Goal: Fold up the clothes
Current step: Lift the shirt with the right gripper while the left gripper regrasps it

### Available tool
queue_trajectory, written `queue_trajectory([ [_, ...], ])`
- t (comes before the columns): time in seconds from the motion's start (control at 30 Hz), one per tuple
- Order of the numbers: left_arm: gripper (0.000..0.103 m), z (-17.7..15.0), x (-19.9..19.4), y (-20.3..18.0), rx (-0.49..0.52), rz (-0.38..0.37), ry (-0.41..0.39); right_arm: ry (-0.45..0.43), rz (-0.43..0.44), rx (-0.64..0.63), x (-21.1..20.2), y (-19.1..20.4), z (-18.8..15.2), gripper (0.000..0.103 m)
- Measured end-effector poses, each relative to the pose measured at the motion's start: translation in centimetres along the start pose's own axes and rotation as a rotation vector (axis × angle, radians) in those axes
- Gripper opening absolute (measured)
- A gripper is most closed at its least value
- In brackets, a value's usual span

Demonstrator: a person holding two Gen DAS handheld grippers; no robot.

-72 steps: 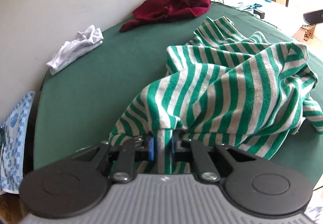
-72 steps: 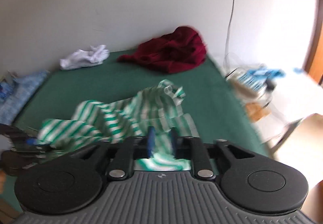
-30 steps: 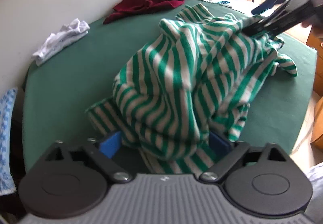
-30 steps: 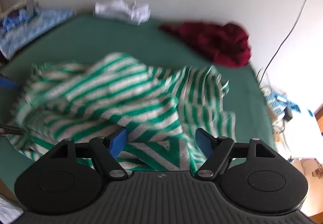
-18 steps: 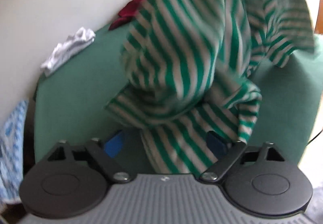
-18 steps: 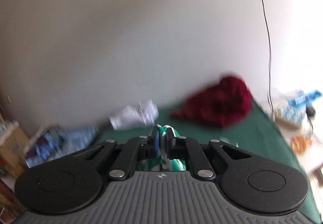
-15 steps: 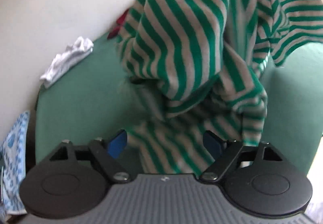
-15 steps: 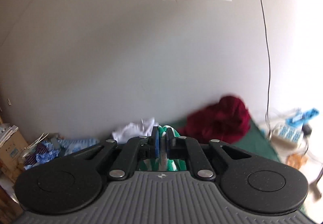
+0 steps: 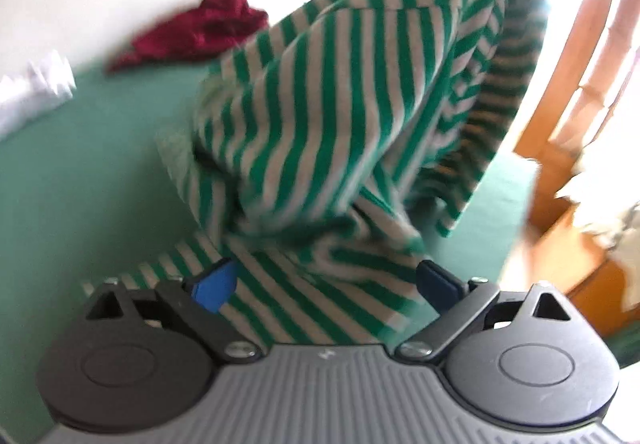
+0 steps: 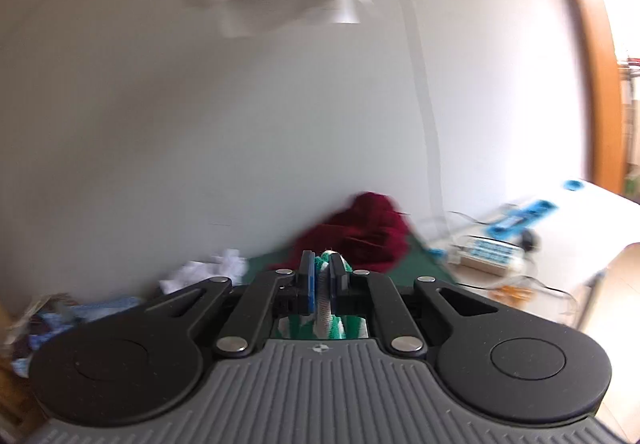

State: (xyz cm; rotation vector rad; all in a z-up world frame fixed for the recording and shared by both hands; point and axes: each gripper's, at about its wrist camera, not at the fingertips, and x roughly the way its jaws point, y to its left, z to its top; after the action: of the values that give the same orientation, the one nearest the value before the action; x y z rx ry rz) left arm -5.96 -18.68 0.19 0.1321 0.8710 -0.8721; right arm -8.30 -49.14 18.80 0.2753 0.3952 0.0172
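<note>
A green-and-white striped shirt (image 9: 360, 116) hangs from above over the green table (image 9: 80, 180), its lower end draped between the wide-apart blue pads of my left gripper (image 9: 324, 284), which is open. My right gripper (image 10: 323, 276) is raised high and shut on a bunched edge of the striped shirt (image 10: 324, 304); the rest of the shirt hangs out of that view.
A dark red garment (image 9: 200, 28) lies at the table's far edge, also in the right wrist view (image 10: 360, 232). A white garment (image 10: 204, 268) lies to the left by the wall. Blue cloth (image 10: 100, 308) lies at far left. A white side table (image 10: 560, 228) with small items stands right.
My left gripper let go of the shirt and opened. My right gripper closed on the shirt and lifted it high; the shirt now hangs instead of lying on the table.
</note>
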Motion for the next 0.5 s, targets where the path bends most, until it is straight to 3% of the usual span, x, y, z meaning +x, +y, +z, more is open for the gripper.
queue_trajectory([
  [0.07,0.096,-0.8,1.1,-1.7,-0.007,-0.024,0.029,0.034,-0.063,-0.026,0.3,-1.4,-1.0,0.006],
  [0.2,0.081,-1.1,5.3,-6.8,0.132,0.133,0.083,0.158,-0.190,-0.145,2.1,-3.6,-3.5,0.008],
  [0.23,0.074,-0.9,6.3,-7.7,0.156,0.167,0.101,0.172,-0.212,-0.212,2.2,-3.7,-4.1,0.013],
  [0.27,0.061,-0.8,6.9,-8.2,0.163,0.190,0.109,0.187,-0.234,-0.279,2.4,-3.8,-4.8,0.016],
  [0.3,0.059,-0.5,7.3,-8.5,0.158,0.206,0.110,0.201,-0.256,-0.346,2.5,-3.9,-5.5,0.031],
  [0.33,0.038,-0.3,7.7,-8.7,0.154,0.222,0.111,0.216,-0.278,-0.412,2.6,-4.0,-6.1,0.048],
  [0.37,0.016,-0.1,7.8,-8.5,0.139,0.241,0.110,0.230,-0.300,-0.479,2.7,-4.1,-6.8,0.054],
  [0.4,0.013,0.0,7.6,-8.1,0.116,0.262,0.108,0.243,-0.282,-0.537,2.7,-3.9,-7.4,0.058],
  [0.5,0.009,0.4,6.0,-5.8,0.026,0.333,0.064,0.267,-0.054,-0.682,2.9,-1.8,-10.1,0.066],
])
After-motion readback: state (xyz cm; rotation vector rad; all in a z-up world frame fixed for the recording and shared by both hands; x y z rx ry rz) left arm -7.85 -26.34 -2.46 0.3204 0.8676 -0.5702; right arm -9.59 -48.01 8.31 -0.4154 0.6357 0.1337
